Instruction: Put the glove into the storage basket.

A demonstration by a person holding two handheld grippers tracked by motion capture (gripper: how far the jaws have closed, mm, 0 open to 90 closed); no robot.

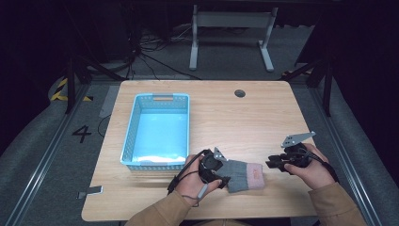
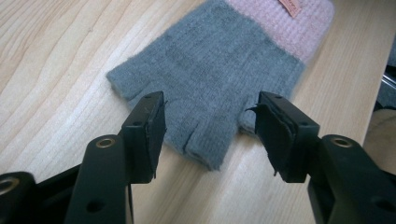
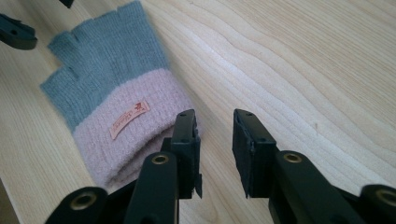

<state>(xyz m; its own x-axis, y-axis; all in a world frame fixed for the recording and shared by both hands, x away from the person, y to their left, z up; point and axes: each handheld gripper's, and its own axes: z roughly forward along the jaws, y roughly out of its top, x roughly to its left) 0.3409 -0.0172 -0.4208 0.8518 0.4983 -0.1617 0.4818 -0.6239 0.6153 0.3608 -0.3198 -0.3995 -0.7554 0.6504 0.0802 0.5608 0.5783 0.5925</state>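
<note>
Two Tongs Open, Glove Lying Free on the Counter

Both tongs stand open with nothing pressed between their pads. The left tongs (image 2: 210,128) straddle the finger end of a fingerless knit glove (image 2: 215,79), jaws well apart on either side of the short grey finger stubs; the pads do not bear on the wool. The right tongs (image 3: 215,140) sit just beside the pink cuff, jaws moderately parted over bare wood, with the nearer jaw close against the cuff edge, contact not determinable.

The glove lies flat on the wooden counter (image 1: 263,108) near its front edge, grey body toward the left hand (image 1: 200,176), pink cuff with a small orange label toward the right hand (image 1: 313,167). A light blue basket (image 1: 136,127) stands just to the left of the left hand, a pale item visible at its near end.

Judgement: the glove appears laid out and released, or about to be taken up; the step in hand is a regrasp or a transfer toward the basket. The next move calls for one set of tongs to close on a single edge of the glove, lift it clear of the counter without dragging, and carry it over the basket rim
</note>
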